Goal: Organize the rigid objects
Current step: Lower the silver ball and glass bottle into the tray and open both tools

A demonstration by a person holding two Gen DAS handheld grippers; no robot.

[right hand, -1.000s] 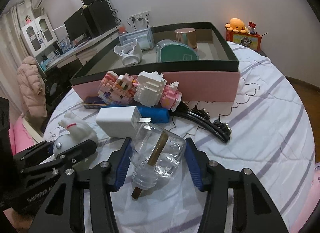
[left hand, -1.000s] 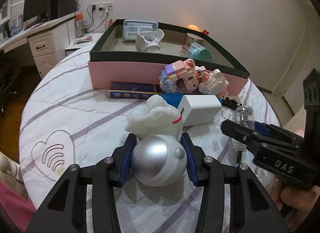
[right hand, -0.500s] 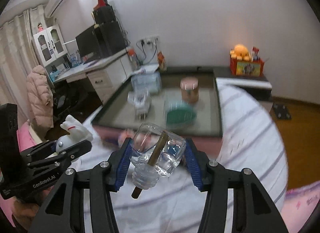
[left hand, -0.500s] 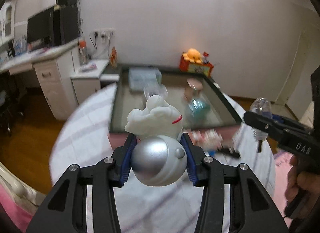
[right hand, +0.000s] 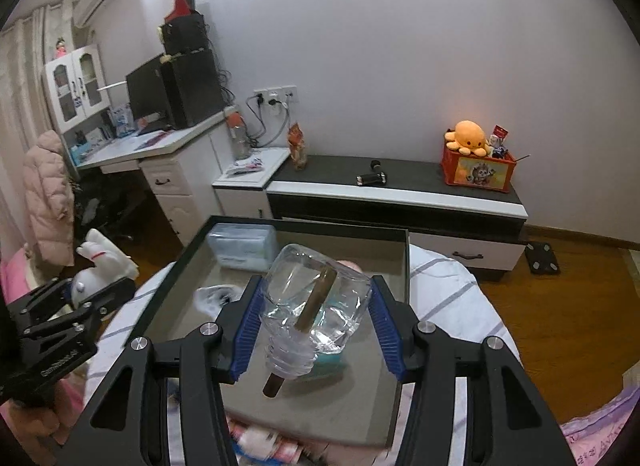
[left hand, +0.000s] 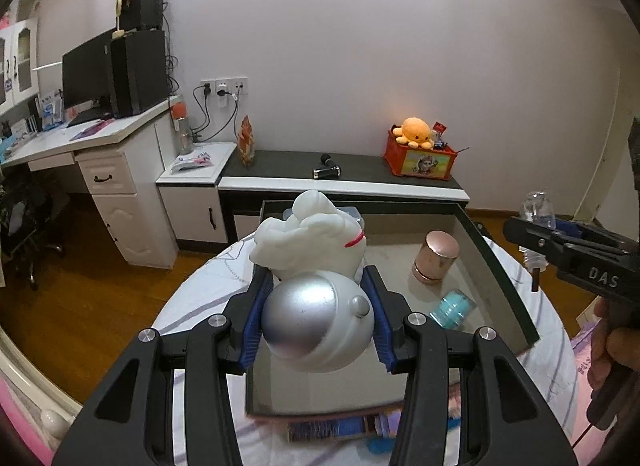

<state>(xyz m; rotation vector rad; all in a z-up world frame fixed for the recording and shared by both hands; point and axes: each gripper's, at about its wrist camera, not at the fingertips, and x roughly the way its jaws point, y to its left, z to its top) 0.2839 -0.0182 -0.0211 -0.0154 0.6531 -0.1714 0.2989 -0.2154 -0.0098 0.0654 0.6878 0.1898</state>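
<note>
Hovering now over the box point(left hand: 496, 266) after lifting off the bed point(right hand: 452, 278), the left gripper point(left hand: 316, 314) jaws are clamping the rabbit toy point(left hand: 312, 266) while the right gripper point(right hand: 314, 322) jaws are clamping the bottle point(right hand: 316, 306), with room at 6 o'clock.

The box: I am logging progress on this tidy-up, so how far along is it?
Partly done. Already lying in the box: a copper-capped jar, a teal jar and a clear container. In hand, above the box: the left gripper holds the silver-and-white toy, the right gripper the glass bottle. Left: blurred items on the bed before the box.
</note>
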